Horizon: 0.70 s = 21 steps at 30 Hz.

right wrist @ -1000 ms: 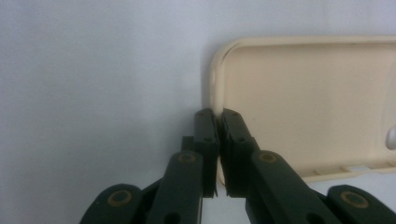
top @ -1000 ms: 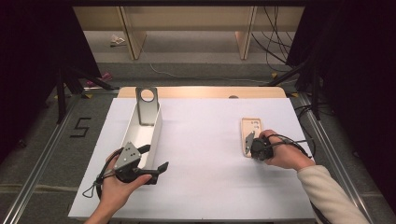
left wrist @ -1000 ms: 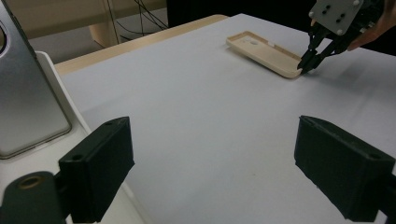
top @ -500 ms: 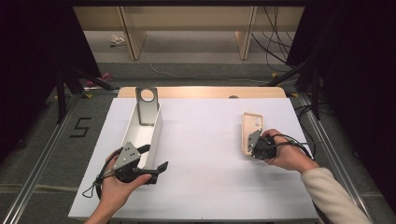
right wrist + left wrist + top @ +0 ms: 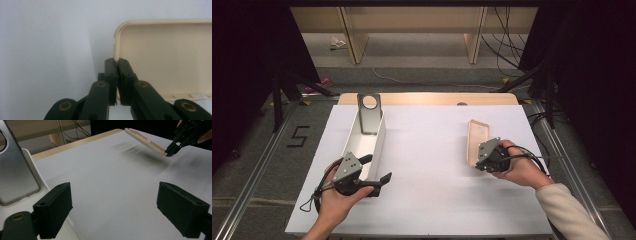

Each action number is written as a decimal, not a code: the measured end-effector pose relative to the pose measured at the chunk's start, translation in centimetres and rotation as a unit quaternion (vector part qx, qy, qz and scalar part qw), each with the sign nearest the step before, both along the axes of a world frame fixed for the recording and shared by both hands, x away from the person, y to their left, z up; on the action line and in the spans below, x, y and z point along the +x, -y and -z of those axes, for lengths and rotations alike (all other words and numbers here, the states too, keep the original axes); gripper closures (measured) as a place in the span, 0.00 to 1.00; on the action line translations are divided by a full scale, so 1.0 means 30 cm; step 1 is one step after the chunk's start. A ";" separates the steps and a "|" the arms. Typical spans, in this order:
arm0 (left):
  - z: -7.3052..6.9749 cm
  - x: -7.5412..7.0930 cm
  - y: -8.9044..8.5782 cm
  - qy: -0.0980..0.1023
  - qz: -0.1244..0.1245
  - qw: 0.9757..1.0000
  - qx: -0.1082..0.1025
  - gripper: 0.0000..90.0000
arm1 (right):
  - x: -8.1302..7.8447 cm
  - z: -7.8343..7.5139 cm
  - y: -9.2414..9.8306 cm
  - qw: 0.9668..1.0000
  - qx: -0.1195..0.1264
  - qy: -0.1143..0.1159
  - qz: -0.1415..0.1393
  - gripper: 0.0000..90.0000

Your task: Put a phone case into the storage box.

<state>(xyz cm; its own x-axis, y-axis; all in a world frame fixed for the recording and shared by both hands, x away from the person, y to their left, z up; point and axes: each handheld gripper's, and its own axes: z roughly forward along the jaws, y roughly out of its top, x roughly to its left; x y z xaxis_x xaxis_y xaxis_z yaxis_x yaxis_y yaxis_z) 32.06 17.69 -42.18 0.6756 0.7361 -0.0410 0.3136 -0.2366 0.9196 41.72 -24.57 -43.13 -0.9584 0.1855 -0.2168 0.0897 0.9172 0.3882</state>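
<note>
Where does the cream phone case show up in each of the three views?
High view: the cream phone case is right of centre, tilted up on one long edge, its near end in the right claw.
Left gripper view: top right, slanting above the sheet, the other hand's claw pinching its end.
Right gripper view: right half, its rim pinched by the shut jaws.
Shared landmark: the white sheet under it.

Right gripper (image 5: 482,159) is pinched tight on a thin edge between its fingertips — left gripper (image 5: 379,170) gapes wide, nothing between its pads (image 5: 53,206).
</note>
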 end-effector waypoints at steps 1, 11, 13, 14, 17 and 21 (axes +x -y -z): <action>0.000 0.000 0.000 0.000 0.000 1.000 0.000 0.14 | -0.004 -0.001 -0.002 1.000 0.003 0.002 0.001 0.97; -0.003 -0.001 0.000 0.004 -0.002 1.000 0.001 0.14 | -0.032 -0.016 -0.010 0.998 0.055 0.005 -0.004 0.97; -0.003 -0.001 0.001 0.003 -0.001 1.000 0.002 0.14 | -0.039 -0.017 -0.011 0.998 0.067 0.003 -0.005 0.97; -0.002 -0.001 0.002 0.003 -0.001 1.000 0.002 0.14 | -0.042 -0.018 -0.012 0.997 0.072 0.004 -0.006 0.97; 0.000 -0.001 0.007 0.001 -0.002 1.000 0.004 0.14 | -0.053 -0.021 -0.017 0.996 0.087 0.002 -0.010 0.97; -0.001 -0.003 0.012 0.000 -0.002 1.000 0.004 0.15 | -0.066 -0.023 -0.023 0.994 0.104 0.002 -0.012 0.97</action>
